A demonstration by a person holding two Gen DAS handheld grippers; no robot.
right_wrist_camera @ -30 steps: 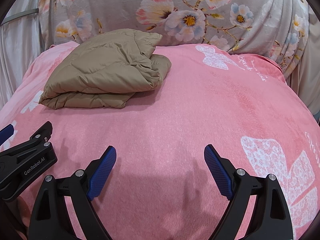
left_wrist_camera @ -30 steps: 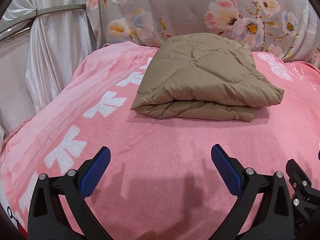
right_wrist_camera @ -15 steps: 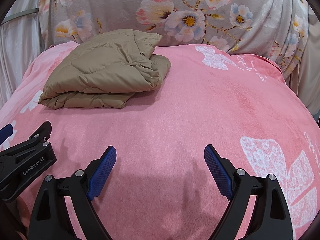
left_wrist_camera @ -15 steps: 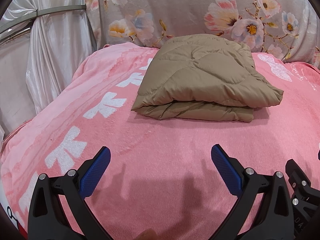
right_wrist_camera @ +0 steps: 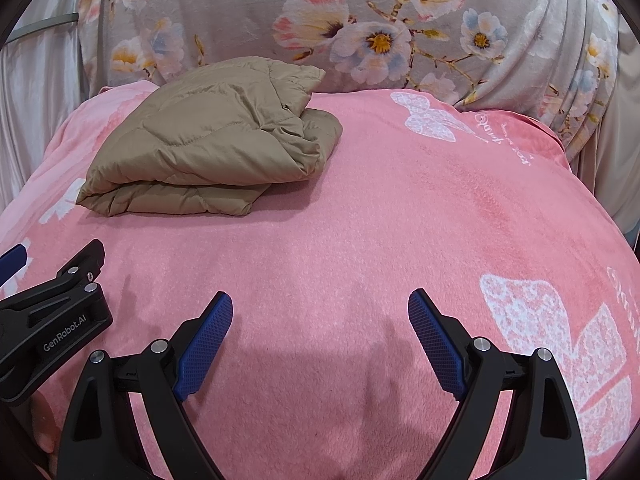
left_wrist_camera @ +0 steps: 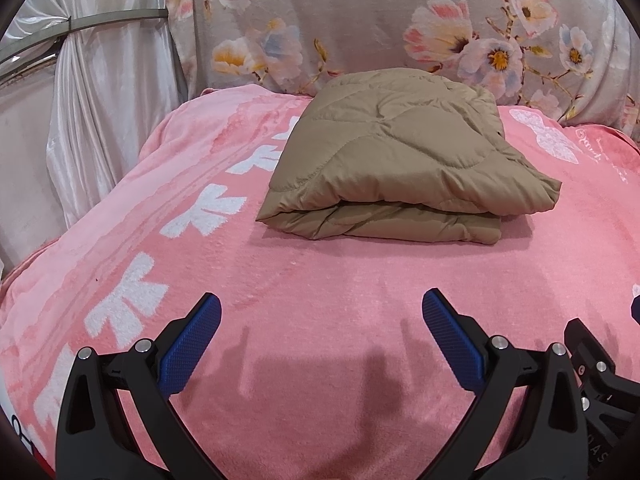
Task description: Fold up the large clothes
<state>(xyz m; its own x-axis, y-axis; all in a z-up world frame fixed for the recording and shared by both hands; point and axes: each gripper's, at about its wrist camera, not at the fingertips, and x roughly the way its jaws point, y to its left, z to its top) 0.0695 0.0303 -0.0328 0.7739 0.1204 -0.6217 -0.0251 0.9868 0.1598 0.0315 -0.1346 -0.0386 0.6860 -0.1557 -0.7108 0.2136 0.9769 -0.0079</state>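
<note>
- Both sets of blue fingers (left_wrist_camera: 188, 344) gape wide, holding nothing.
- Left gripper (left_wrist_camera: 320, 320) and right gripper (right_wrist_camera: 320, 320) hover level over the pink blanket (right_wrist_camera: 360, 240), side by side.
- Folded tan jacket (left_wrist_camera: 392, 160) lies well apart from both.

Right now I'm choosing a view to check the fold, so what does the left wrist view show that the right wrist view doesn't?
Only the left wrist view shows the row of white bow prints along the pink blanket's left side, and most of the white satin curtain.

Only the right wrist view shows the big white butterfly print and the jacket's bunched right end.

Both show the folded tan quilted jacket on the pink blanket, the floral cover behind, and the open, empty left claw and right claw.
</note>
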